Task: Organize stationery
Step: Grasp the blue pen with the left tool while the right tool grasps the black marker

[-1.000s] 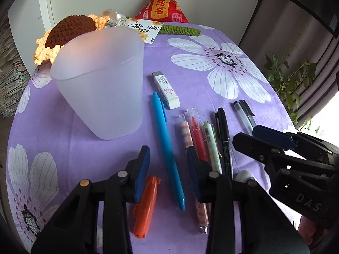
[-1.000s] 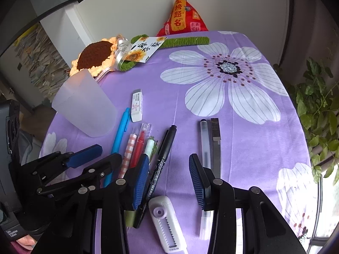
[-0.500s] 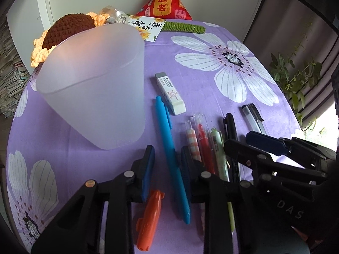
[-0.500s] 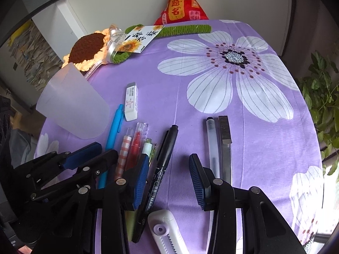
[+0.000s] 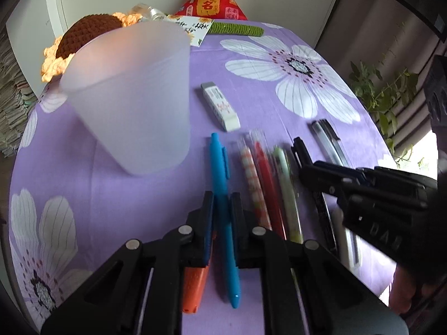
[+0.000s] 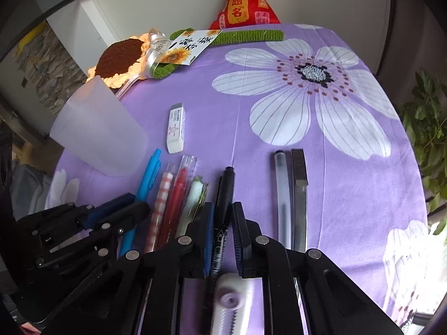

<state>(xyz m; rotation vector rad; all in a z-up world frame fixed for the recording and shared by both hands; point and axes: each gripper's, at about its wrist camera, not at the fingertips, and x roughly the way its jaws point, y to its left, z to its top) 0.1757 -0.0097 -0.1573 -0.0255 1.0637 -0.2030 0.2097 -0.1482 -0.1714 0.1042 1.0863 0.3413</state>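
**Both grippers clamped on pens, cup waiting beyond**

Nearest us, our left gripper (image 5: 222,209) is clenched on the blue pen (image 5: 220,173), pads pressing its barrel about midway along. An orange cutter (image 5: 194,287) lies just beside it, partly under the left finger. Our right gripper (image 6: 222,217) is clamped on the black marker (image 6: 225,195), with a white correction tape (image 6: 232,304) lying just below the jaws.

Between the two held pens lie a checked pen (image 6: 160,203), a red pen (image 6: 176,195) and a pale green pen (image 6: 195,198), close together. Right of the marker rest a clear pen (image 6: 282,189) and a grey utility knife (image 6: 299,184).

Farther off sit a white eraser (image 5: 220,106) and the frosted plastic cup (image 5: 134,97), upright on the purple flowered tablecloth (image 6: 349,195).

We judge the risks thus: either long pen could pivot in its narrow grip when lifted, and a lifting finger might drag a neighbouring pen or the cutter. The light cup could tip if a pen strikes its rim.
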